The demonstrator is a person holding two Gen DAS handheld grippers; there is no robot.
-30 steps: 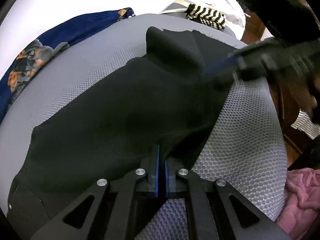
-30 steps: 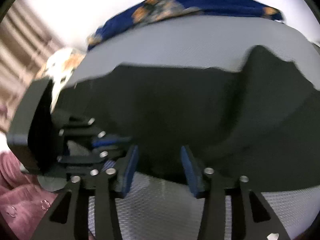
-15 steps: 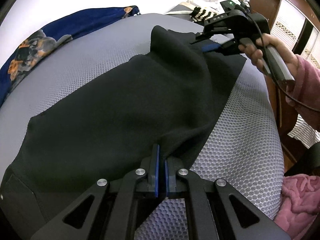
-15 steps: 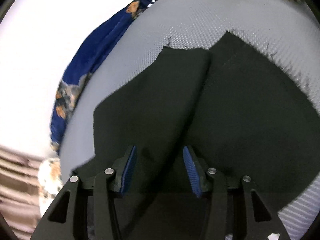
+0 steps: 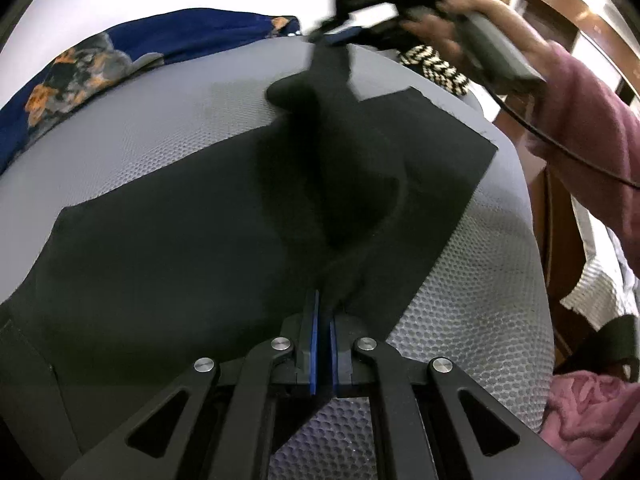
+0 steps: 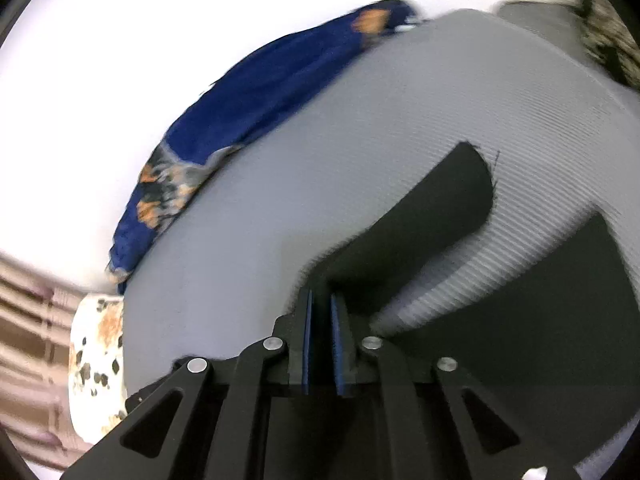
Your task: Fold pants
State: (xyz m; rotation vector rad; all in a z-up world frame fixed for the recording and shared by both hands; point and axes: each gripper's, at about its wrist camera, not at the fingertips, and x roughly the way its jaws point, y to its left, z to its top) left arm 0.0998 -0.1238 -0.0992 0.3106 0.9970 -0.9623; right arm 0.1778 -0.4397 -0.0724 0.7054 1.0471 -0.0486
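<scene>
Black pants (image 5: 200, 240) lie spread on a grey mesh surface (image 5: 480, 300). My left gripper (image 5: 324, 308) is shut on a bunched fold at their near edge. At the far end my right gripper (image 5: 332, 40), held by a hand (image 5: 440, 20) in a pink sleeve, pulls a strip of the cloth up into a taut peak. In the right wrist view the right gripper (image 6: 320, 300) has its jaws closing, with black fabric (image 6: 420, 232) pinched between the blue pads and rising off the grey surface (image 6: 280, 180).
A blue cloth with orange patches (image 5: 120, 52) lies along the far edge of the surface. A black-and-white striped item (image 5: 436, 68) sits behind the right gripper. Pink fabric (image 5: 592, 408) is at lower right, wooden furniture (image 5: 560, 20) beyond. A white spotted object (image 6: 96, 360) stands at left.
The right gripper swept along the pants to their far end, its jaws narrowed onto the cloth, and it lifted a strip up. The left gripper kept its grip and stayed put.
</scene>
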